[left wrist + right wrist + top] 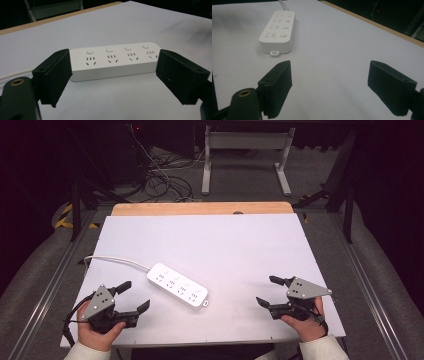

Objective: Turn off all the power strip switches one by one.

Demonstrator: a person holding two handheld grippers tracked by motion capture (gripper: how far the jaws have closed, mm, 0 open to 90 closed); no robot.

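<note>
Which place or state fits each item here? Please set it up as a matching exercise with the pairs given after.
Items:
1. power strip
2. left claw
3. right claw
4. white cable

Descriptions:
A. open, near the table's front right corner
B. runs from the strip toward the table's left edge
C. lies flat mid-table, sockets facing up
D. open, near the table's front left corner

Pairs: 1-C, 2-D, 3-A, 4-B

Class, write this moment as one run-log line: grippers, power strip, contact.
left gripper: open, empty | right gripper: open, empty | power strip: flat on table, between grippers, untouched
</note>
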